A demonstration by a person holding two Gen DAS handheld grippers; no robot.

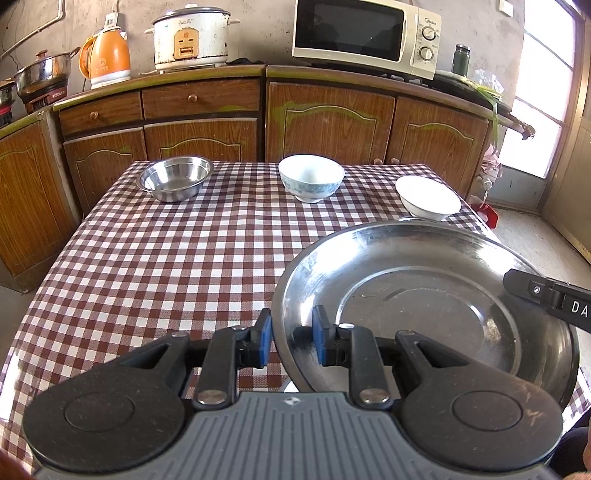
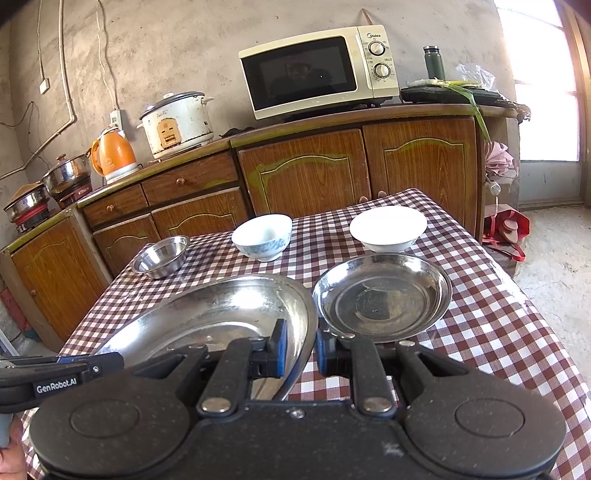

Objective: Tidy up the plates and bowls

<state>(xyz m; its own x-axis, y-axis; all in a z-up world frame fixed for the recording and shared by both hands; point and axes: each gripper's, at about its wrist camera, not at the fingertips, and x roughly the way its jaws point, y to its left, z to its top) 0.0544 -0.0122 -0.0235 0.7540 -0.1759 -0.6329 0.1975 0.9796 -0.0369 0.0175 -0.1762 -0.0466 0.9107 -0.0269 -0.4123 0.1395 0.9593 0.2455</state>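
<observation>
A large steel plate [image 1: 424,306] [image 2: 207,314] is held between both grippers over the near right part of the checked table [image 1: 166,277]. My left gripper [image 1: 291,336] is shut on its left rim, blue pads on either side of the edge. My right gripper [image 2: 301,349] is shut on the opposite rim; one of its fingers [image 1: 524,288] lies over the plate's far side. A smaller steel plate [image 2: 382,295] lies flat just beyond. Further back stand a steel bowl [image 1: 175,177] [image 2: 160,254], a blue-patterned white bowl [image 1: 310,181] [image 2: 262,236] and a plain white bowl [image 1: 428,197] [image 2: 388,227].
Wooden cabinets [image 1: 328,122] run behind the table, carrying a microwave [image 1: 362,33], a rice cooker [image 1: 190,37], an orange kettle [image 1: 109,59] and steel pots [image 1: 42,74]. The table's right edge drops to a concrete floor [image 2: 554,277] by a bright doorway.
</observation>
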